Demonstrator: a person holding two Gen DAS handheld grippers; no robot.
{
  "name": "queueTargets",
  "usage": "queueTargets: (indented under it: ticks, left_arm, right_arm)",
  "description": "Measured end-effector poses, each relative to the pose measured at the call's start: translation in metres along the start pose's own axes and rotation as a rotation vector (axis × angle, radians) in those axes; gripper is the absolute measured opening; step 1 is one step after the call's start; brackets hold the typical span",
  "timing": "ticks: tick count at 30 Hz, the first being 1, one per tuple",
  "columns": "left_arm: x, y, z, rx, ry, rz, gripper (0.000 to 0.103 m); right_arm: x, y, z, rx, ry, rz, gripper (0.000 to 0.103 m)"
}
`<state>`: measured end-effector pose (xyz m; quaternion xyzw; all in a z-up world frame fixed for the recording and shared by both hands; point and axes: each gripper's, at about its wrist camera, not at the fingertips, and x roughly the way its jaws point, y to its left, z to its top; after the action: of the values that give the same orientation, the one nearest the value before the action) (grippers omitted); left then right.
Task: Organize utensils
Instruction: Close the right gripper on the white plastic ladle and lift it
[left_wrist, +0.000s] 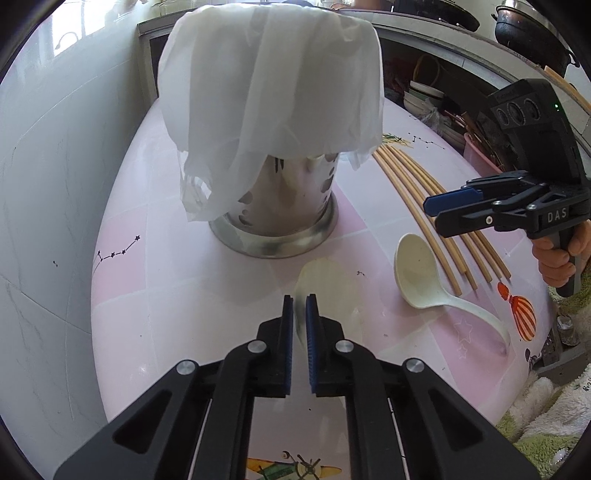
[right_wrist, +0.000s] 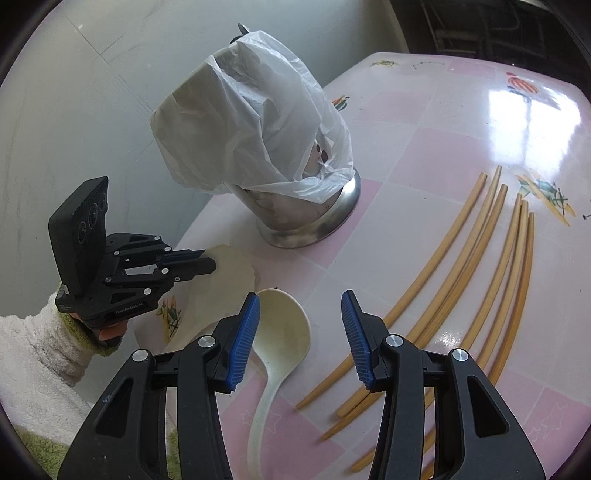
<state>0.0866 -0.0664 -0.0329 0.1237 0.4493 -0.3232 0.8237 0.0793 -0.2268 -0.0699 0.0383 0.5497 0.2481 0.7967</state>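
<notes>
A steel utensil holder (left_wrist: 280, 206) (right_wrist: 306, 214) stands on the pink table, draped in a white plastic bag (left_wrist: 269, 81) (right_wrist: 251, 122). My left gripper (left_wrist: 300, 306) (right_wrist: 207, 264) is shut on a cream spoon (left_wrist: 325, 295) (right_wrist: 229, 280), held in front of the holder. A second cream spoon (left_wrist: 421, 273) (right_wrist: 284, 332) lies on the table to the right. Several bamboo chopsticks (left_wrist: 436, 214) (right_wrist: 480, 277) lie beside it. My right gripper (right_wrist: 301, 336) (left_wrist: 430, 212) is open, hovering above the lying spoon and the chopsticks.
A grey-white wall (left_wrist: 55, 184) runs along the table's left side. Shelves with bowls (left_wrist: 424, 96) and a pink basin (left_wrist: 480, 155) stand behind the table. Dark woks (left_wrist: 532, 29) sit at the top right. A fluffy cloth (left_wrist: 546, 413) lies by the table's right edge.
</notes>
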Motion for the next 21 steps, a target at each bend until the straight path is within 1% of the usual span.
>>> queueTargets:
  ticks: [8,10,12,14,16,18,19,20,21]
  left_arm:
    - [-0.01,0.012,-0.011,-0.037,-0.021,0.006,0.005]
    - [-0.01,0.014,-0.013,-0.049,-0.025,0.006,0.005]
    - [-0.014,0.017,-0.017,-0.064,-0.031,0.006,0.005]
    - [-0.014,0.019,-0.019,-0.074,-0.035,0.003,0.005]
    - [-0.015,0.021,-0.02,-0.084,-0.038,0.001,0.005]
    - [-0.014,0.021,-0.019,-0.091,-0.041,-0.001,0.005]
    - [-0.015,0.022,-0.019,-0.093,-0.043,-0.001,0.005]
    - [-0.016,0.022,-0.02,-0.094,-0.047,0.0,0.005]
    - [-0.017,0.022,-0.02,-0.094,-0.051,0.004,0.005]
  right_arm:
    - [0.028,0.003,0.008,-0.106,0.109,0.017,0.045]
    - [0.034,0.006,0.008,-0.126,0.123,0.021,0.042]
    - [0.039,0.01,0.007,-0.143,0.136,0.021,0.036]
    - [0.044,0.013,0.005,-0.156,0.146,0.013,0.033]
    - [0.047,0.016,0.005,-0.165,0.148,0.012,0.027]
    - [0.048,0.02,0.004,-0.172,0.147,0.008,0.015]
    - [0.047,0.023,0.003,-0.179,0.14,0.002,0.012]
    - [0.046,0.025,0.003,-0.182,0.131,-0.001,0.007]
    - [0.043,0.027,0.003,-0.183,0.12,-0.01,0.004]
